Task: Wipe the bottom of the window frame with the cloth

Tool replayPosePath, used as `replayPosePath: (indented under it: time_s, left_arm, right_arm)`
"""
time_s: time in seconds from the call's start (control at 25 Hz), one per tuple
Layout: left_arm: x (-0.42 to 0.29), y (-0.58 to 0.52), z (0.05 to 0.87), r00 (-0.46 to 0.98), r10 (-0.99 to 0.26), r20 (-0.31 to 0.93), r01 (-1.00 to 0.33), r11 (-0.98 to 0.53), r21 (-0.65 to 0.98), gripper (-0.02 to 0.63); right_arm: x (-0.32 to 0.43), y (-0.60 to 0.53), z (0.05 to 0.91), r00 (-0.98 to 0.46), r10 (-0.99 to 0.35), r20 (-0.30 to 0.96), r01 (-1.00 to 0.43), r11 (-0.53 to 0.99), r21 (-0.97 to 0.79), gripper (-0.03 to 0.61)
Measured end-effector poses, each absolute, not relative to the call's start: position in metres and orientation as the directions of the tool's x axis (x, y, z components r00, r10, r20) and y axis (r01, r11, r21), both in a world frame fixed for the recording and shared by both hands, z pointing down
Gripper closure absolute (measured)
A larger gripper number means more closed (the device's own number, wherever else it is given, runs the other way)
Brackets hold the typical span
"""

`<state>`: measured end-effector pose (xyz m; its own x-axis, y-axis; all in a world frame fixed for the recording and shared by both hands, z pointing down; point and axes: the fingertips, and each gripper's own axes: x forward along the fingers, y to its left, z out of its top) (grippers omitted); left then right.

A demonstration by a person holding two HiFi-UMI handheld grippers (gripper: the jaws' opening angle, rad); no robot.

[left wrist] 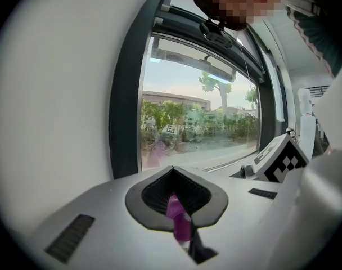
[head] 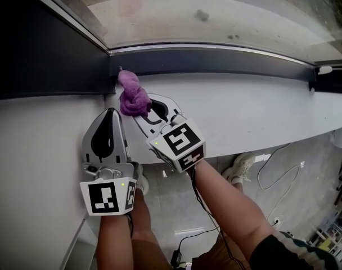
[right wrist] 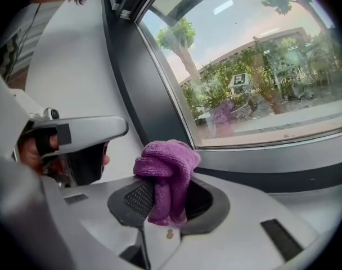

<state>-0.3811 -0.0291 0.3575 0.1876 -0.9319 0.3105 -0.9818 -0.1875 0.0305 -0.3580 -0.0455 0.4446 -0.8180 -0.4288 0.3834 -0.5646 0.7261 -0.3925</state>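
The right claw [head: 142,109] grips the bunched cloth [head: 133,97] at the window frame [head: 216,61] corner, likely to start wiping. The left claw [head: 111,117] sits closed alongside, out of the way

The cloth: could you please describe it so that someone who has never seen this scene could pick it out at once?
Find the big window and follow its dark bottom frame to the left corner, above the white sill. There the right gripper has its jaws shut on the cloth: a bunched purple wad, the only coloured thing among grey and white.
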Motion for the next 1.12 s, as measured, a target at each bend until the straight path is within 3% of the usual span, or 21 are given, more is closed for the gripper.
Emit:
replayPosePath:
  time_s: [0.2, 0.68, 1.12]
  left_arm:
    - [-0.385, -0.029, 0.371, 0.17, -0.935, 0.311, -0.985, -0.161, 0.054, 0.604]
    - [-0.397, -0.036, 0.379, 0.156, -0.933, 0.324, -0.988, -0.146, 0.058, 0.604]
    - [-0.375, -0.031, 0.379, 0.184, -0.925, 0.331, -0.983, -0.168, 0.076, 0.604]
  right_arm:
    - [-0.369, -0.043, 0.47, -0.808, -0.394, 0.438, -0.552, 0.768, -0.326, 0.459]
    - [-0.384, -0.033, 0.5, -0.795, -0.294, 0.53, -0.532, 0.757, -0.378, 0.46]
    - [-0.345, -0.034, 0.506, -0.757, -0.32, 0.569, -0.571, 0.747, -0.339, 0.46]
